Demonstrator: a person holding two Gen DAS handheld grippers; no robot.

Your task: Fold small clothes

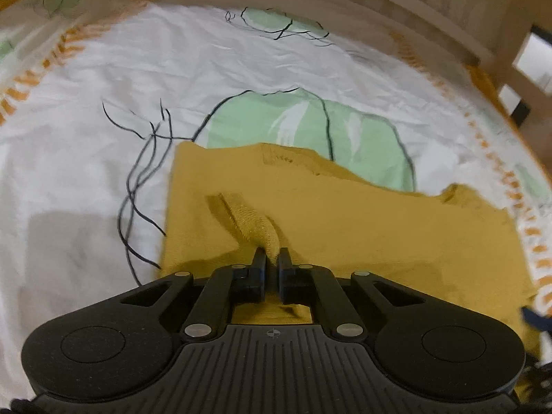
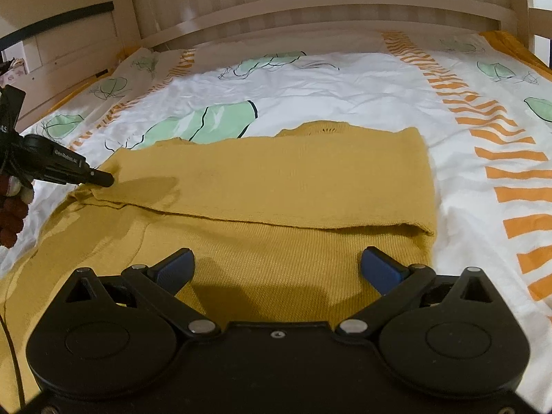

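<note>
A mustard-yellow knitted garment (image 2: 276,179) lies spread on the bed, with one part folded over across its middle. In the left wrist view my left gripper (image 1: 272,257) is shut on a raised ridge of that yellow garment (image 1: 345,214), which stands pinched between the two black fingers. The right wrist view also shows this left gripper (image 2: 103,179) at the garment's left edge. My right gripper (image 2: 277,265) stands open low over the near part of the garment, its blue pads (image 2: 176,267) wide apart with only flat fabric between them.
The bed sheet (image 2: 345,82) is white with green leaf prints and orange striped bands. A pale wooden bed frame (image 2: 310,3) runs along the far side. At the left edge of the right wrist view a dark red sleeve (image 2: 10,217) shows.
</note>
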